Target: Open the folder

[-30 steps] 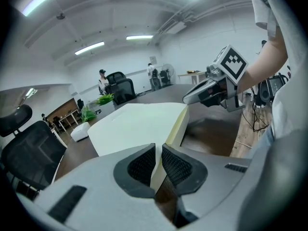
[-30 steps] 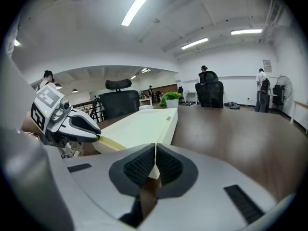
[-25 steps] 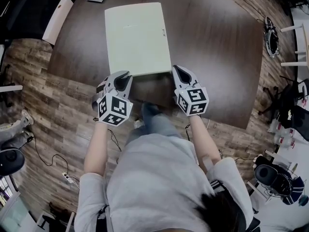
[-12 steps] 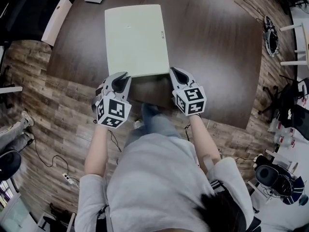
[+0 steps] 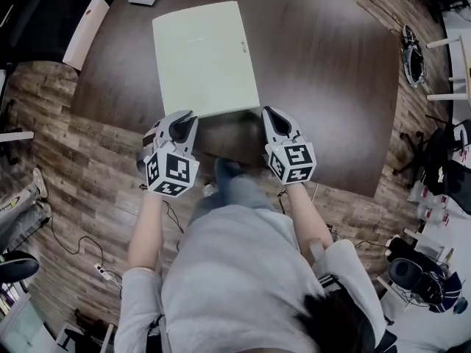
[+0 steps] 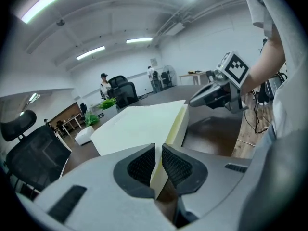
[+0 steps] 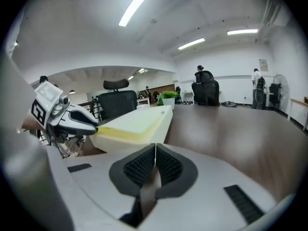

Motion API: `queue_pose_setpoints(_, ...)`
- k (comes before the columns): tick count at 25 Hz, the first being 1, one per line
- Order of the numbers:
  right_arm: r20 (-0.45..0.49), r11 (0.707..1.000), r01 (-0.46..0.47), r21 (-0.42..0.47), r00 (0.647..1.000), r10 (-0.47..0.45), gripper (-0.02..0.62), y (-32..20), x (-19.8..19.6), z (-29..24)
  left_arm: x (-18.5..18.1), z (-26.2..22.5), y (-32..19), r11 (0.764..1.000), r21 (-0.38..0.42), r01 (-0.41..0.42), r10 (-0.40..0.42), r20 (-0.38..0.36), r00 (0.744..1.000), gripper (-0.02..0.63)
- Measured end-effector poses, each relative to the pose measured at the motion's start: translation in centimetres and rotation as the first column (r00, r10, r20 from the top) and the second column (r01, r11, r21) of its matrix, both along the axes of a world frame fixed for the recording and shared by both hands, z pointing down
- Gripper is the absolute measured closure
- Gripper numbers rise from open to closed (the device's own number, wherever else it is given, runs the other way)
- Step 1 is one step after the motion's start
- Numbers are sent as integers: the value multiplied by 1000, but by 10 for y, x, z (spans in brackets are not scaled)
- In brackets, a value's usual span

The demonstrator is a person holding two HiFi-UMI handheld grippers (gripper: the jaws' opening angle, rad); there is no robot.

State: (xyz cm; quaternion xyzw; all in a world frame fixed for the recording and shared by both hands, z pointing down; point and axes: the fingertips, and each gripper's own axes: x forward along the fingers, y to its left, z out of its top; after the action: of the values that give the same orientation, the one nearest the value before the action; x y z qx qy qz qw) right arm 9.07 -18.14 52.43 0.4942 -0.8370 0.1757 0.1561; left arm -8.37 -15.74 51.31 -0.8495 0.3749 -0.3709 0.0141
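Pale green folder [image 5: 202, 57] lying closed on the dark tabletop [image 5: 331, 87]. Left gripper [image 5: 182, 123]: jaws pinching the folder's near left corner. Right gripper [image 5: 274, 118]: jaws closed on nothing, just beside the near right corner.

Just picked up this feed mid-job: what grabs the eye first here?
A large pale green folder lies on the dark brown wooden table, by the person's edge. The left gripper is clamped on the folder's near left corner. The right gripper hovers shut and empty beside the near right corner.
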Motion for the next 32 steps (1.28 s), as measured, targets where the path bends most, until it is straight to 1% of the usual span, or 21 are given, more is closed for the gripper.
queue_pose_setpoints(3,26,999,33,20,999,-33,581,-10,-7,-12,2,4,3,1000,-5,-10,10,16,1000,571)
queue_pose_setpoints(7,18,995,96,-25,995,-96,581,-9,-17,-3,2,2,2,1000,-13,6,-6,-14,1000,571)
queue_pose_setpoints(8,15,992,118,-41,993,-117,581,-6,-20,1,2,0,2,1000,-15,11,-12,-32,999,571)
queue_pose_setpoints(10,-20,981,180,-71,983,-182,581,3,-32,10,1,-5,-1,999,-19,33,-34,-89,995,571)
queue_pose_setpoints(12,-79,974,215,-66,972,-220,581,8,-43,15,0,-11,-4,999,-14,52,-54,-114,992,571)
queue_pose_setpoints(13,-87,977,209,-45,973,-212,581,8,-45,12,0,-14,-4,998,-9,57,-58,-115,992,571)
queue_pose_setpoints(16,-49,991,134,14,990,-133,581,-6,-37,-4,-4,-19,-2,997,0,71,-71,-123,990,571)
queue_pose_setpoints(19,-70,994,102,31,993,-100,581,-24,-28,-8,-12,-24,2,993,1,119,-117,-175,978,571)
queue_pose_setpoints(22,-81,997,81,21,994,-79,581,-36,-24,-7,-22,-32,5,983,-13,182,-180,-257,950,571)
queue_pose_setpoints(25,-112,996,86,-2,990,-85,581,-42,-25,0,-37,-34,9,966,-44,255,-255,-332,908,571)
queue_pose_setpoints(27,-120,996,91,-11,989,-92,581,-42,-25,4,-47,-34,12,949,-67,307,-308,-380,872,571)
queue_pose_setpoints(29,-120,995,96,-18,988,-98,581,-43,-26,5,-57,-33,15,930,-90,357,-360,-425,830,572)
queue_pose_setpoints(32,-124,994,104,-25,987,-107,581,-42,-27,4,-74,-32,23,890,-135,434,-442,-487,753,577)
